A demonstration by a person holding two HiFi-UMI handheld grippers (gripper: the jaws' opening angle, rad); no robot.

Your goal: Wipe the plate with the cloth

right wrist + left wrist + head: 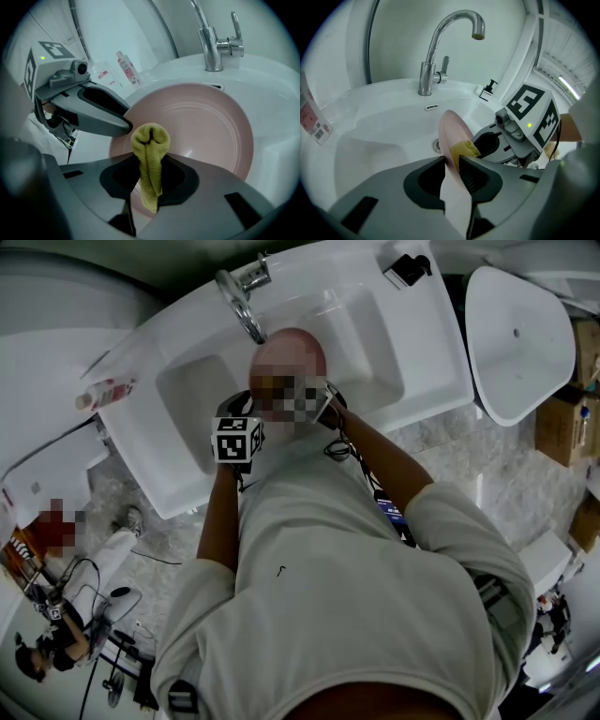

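Note:
A pink plate [206,131] is held on edge over the white sink [276,93]. My left gripper [451,165] is shut on its rim, and the plate [451,136] shows edge-on there. My right gripper [149,185] is shut on a folded yellow-green cloth [150,150], whose bunched end presses on the plate's face near the lower left. The same cloth [465,149] peeks from behind the plate in the left gripper view. In the head view the person's head hides the plate; only the left gripper's marker cube [236,439] shows.
A chrome tap [436,56] stands at the back of the basin, with the drain [437,146] below it. Bottles [127,69] sit on the sink's left ledge. A second white basin [516,338] lies to the right, with boxes beyond.

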